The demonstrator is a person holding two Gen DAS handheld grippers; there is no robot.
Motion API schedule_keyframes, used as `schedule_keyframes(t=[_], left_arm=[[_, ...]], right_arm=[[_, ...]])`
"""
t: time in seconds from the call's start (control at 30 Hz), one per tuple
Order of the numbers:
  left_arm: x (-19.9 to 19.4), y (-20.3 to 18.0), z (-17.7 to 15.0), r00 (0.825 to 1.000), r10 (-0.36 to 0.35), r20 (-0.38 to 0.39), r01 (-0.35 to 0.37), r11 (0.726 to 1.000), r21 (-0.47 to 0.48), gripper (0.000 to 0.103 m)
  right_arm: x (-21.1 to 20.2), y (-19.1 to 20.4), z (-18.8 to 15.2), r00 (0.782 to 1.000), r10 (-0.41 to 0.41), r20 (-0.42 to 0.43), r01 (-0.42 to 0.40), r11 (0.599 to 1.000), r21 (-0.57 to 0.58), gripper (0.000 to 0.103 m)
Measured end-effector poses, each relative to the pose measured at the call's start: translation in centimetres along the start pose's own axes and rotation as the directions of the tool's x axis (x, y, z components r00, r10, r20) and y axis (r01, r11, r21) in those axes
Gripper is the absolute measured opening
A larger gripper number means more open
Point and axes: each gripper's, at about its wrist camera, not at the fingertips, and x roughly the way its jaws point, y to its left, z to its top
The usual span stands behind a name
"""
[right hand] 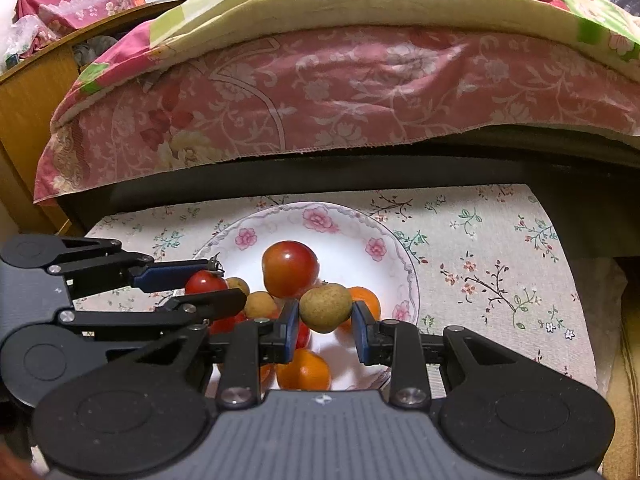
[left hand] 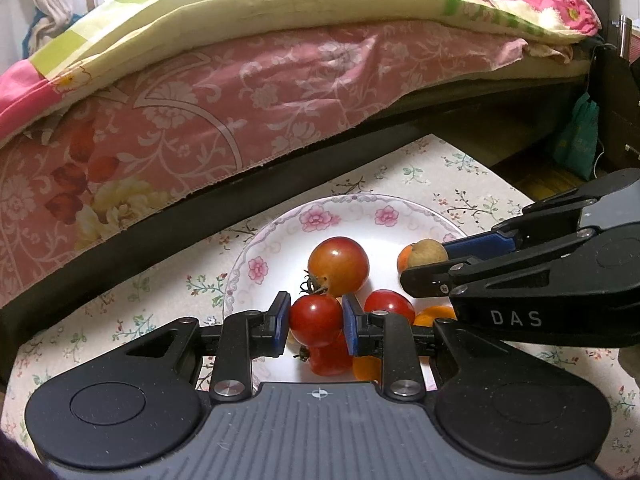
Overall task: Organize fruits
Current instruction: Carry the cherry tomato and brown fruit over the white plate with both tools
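A white plate with a pink flower rim (left hand: 320, 210) (right hand: 320, 214) holds a large orange-red tomato (left hand: 338, 266) (right hand: 290, 268), small red tomatoes, orange fruits (right hand: 304, 368) and tan round fruits (right hand: 260, 305). My left gripper (left hand: 316, 318) is shut on a small red tomato (left hand: 316, 319) just above the plate; it also shows in the right wrist view (right hand: 206, 282). My right gripper (right hand: 325, 322) is shut on a tan round fruit (right hand: 325, 307) over the plate; from the left wrist view the fruit (left hand: 426, 252) sits between the right gripper's fingers (left hand: 476, 246).
The plate rests on a floral tablecloth (right hand: 500, 264) over a low table. A bed with pink floral sheet (left hand: 240, 100) and yellow quilt runs right behind it. A wooden cabinet (right hand: 28, 92) stands at far left. A green bag (left hand: 576, 136) hangs at right.
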Motion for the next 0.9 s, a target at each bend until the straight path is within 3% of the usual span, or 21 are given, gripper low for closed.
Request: schedule_keyframes(t=[0.9], left_arm=[[1.5,0.8,0.3,1.000,0.031,-0.003,-0.031,0.999,0.011,0.034]], right_arm=[[1.1,0.1,0.1,0.999,-0.022,0.025,0.022,0.999,-0.030,0.030]])
